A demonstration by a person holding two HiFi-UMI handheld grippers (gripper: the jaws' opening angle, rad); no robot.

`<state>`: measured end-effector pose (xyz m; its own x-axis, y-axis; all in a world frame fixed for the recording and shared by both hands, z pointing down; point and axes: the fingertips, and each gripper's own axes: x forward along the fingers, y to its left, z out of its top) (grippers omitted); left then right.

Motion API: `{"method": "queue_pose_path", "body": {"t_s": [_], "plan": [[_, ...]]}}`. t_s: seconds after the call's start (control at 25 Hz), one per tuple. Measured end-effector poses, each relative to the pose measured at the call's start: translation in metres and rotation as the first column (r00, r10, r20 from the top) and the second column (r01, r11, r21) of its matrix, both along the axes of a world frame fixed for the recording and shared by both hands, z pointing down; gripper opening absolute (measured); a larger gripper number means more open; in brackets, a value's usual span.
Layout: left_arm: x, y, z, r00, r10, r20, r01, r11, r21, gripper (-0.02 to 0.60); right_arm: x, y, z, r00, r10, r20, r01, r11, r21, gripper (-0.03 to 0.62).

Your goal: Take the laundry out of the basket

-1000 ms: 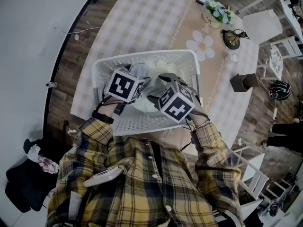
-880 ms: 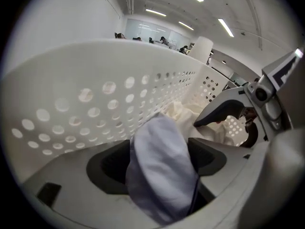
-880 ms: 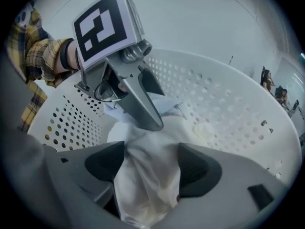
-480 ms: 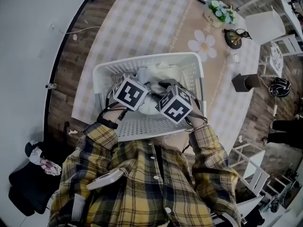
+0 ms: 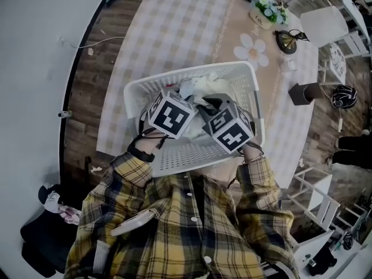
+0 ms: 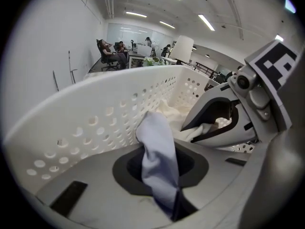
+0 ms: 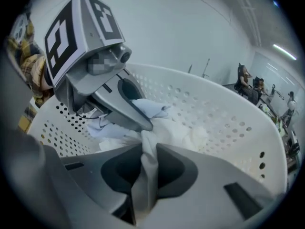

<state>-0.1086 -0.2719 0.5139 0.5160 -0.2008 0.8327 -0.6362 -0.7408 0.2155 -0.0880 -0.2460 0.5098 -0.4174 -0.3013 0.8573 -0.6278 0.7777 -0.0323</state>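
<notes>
Pinching laundry (image 5: 204, 87) in the basket (image 5: 174, 156), left gripper (image 6: 160, 168) and right gripper (image 7: 145, 168) jaws just closed

White perforated basket (image 5: 187, 151), pale laundry (image 5: 204, 86), yellow plaid shirt (image 5: 174, 228), checked tablecloth (image 5: 168, 22)

Checked tablecloth (image 5: 174, 28) with potted flowers (image 5: 268, 9), daisy-shaped mat (image 5: 254, 50), dark box (image 5: 305, 93); white chair (image 5: 328, 25) beside.

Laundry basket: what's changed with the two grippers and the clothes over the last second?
The left gripper and right gripper have just been closing their jaws inside the basket. The left now pinches a fold of pale blue cloth, the right a fold of white cloth. Nothing is lifted out yet. The basket stayed on the table, laundry still inside.
</notes>
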Motion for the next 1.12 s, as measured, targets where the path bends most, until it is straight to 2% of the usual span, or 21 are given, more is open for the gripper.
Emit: {"method": "queue_pose_path", "body": {"t_s": [0.12, 0.32, 0.52, 0.64, 0.92, 1.12], "plan": [[-0.001, 0.000, -0.008, 1.000, 0.013, -0.006, -0.013, 1.000, 0.026, 0.096, -0.004, -0.003, -0.008, 0.999, 0.050, 0.008, -0.050, 0.998, 0.023, 0.092], [0.006, -0.011, -0.024, 0.998, 0.016, -0.066, -0.016, 1.000, 0.007, 0.094, 0.002, -0.014, -0.025, 0.994, 0.112, 0.001, -0.112, 0.993, 0.036, 0.091], [0.001, 0.006, -0.044, 0.991, 0.039, -0.126, -0.035, 0.999, 0.035, 0.094, -0.004, 0.004, -0.046, 0.987, 0.162, 0.016, -0.162, 0.982, 0.098, 0.091], [0.005, 0.012, -0.063, 0.989, 0.050, -0.138, -0.040, 0.997, 0.072, 0.094, 0.001, 0.011, -0.064, 0.985, 0.171, 0.028, -0.173, 0.974, 0.145, 0.091], [0.049, 0.015, -0.127, 0.975, 0.038, -0.218, -0.004, 0.989, 0.150, 0.092, 0.046, 0.009, -0.126, 0.973, 0.180, 0.141, -0.212, 0.942, 0.260, 0.089], [0.049, 0.041, -0.171, 0.960, 0.037, -0.277, 0.030, 0.972, 0.231, 0.091, 0.044, 0.035, -0.169, 0.972, 0.161, 0.172, -0.215, 0.905, 0.368, 0.089]]}}
